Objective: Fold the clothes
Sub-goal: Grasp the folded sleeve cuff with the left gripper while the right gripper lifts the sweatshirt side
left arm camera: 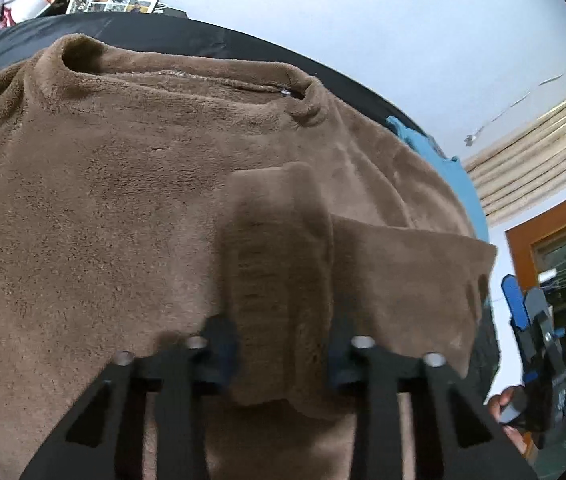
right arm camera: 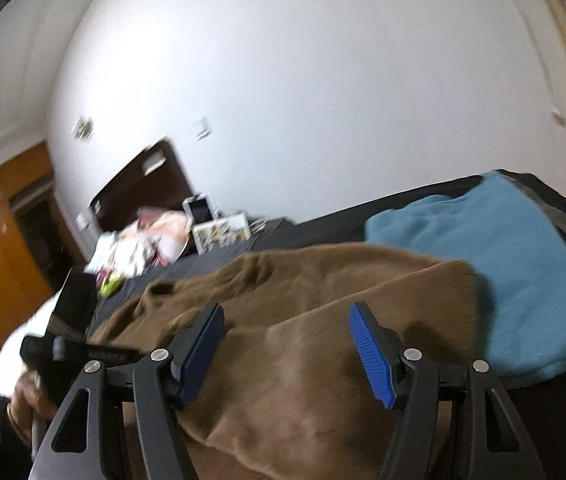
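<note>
1. Progress: early to mid fold, I judge. The brown fleece sweater [left arm camera: 131, 208] lies mostly flat on the dark bed cover [left arm camera: 187, 32], neckline at 12 o'clock in my left wrist view. One flap, likely a sleeve, is brought over the body. No compact stack yet.
2. A teal fleece garment [right arm camera: 503, 272] sits at 2 o'clock in the right wrist view, touching the brown one's far edge. It looks roughly folded; can't confirm.
3. Left gripper [left arm camera: 283, 360]: clamped on a bunched fold of the brown fleece, cloth filling the gap and rising toward 12 o'clock.
4. Right gripper [right arm camera: 285, 354]: jaws apart, nothing between the blue pads [right arm camera: 371, 352]. Brown fleece lies just under and ahead of them, 12 o'clock. View is motion-blurred.
5. Left to do: lay the pinched fold across, tuck the other side, fold lengthwise.
6. From the left view, the right gripper shows at 4 o'clock, off the sweater's edge.
</note>
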A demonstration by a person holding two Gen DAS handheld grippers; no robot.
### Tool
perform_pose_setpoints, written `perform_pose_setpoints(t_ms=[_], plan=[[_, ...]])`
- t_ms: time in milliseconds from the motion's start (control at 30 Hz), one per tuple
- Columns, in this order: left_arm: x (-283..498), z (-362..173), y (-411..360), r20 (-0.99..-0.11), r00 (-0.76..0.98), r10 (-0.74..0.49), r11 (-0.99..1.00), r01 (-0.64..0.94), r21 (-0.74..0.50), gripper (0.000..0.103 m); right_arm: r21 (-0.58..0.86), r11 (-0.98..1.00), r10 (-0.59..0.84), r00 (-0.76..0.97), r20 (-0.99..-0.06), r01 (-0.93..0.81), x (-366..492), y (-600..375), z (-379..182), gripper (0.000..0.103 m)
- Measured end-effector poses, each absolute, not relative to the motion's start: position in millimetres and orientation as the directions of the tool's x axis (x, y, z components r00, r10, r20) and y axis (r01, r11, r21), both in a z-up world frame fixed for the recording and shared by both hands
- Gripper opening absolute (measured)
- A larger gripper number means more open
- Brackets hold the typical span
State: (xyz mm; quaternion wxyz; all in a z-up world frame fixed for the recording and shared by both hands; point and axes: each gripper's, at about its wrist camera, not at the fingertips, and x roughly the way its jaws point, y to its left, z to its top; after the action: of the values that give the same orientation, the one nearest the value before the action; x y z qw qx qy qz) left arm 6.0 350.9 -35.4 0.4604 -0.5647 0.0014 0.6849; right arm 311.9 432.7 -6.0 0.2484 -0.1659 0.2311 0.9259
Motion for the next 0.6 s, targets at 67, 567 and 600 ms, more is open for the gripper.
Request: perform_pose_setpoints(t_ms=[67, 567, 600], plan=[[6, -27, 349, -0.755, 0.055, 0.653, -0.563, -0.632, -0.533, 0.032, 0.365, -0.742, 0.411, -0.812, -0.415, -0.562, 318, 441, -5, 0.070], [-36, 54, 282, -0.602, -0.109, 0.791, -0.544, -0.577, -0.610, 0.032, 0.309, -0.739, 0.458, -0.783, -0.421, -0.599, 320, 446, -5, 0.070], [-40, 56, 274, -0.601, -0.126, 0.789, -0.553, -0.569, -0.608, 0.032, 0.305, -0.744, 0.453, -0.784, -0.424, -0.595, 319, 445, -5, 0.071]])
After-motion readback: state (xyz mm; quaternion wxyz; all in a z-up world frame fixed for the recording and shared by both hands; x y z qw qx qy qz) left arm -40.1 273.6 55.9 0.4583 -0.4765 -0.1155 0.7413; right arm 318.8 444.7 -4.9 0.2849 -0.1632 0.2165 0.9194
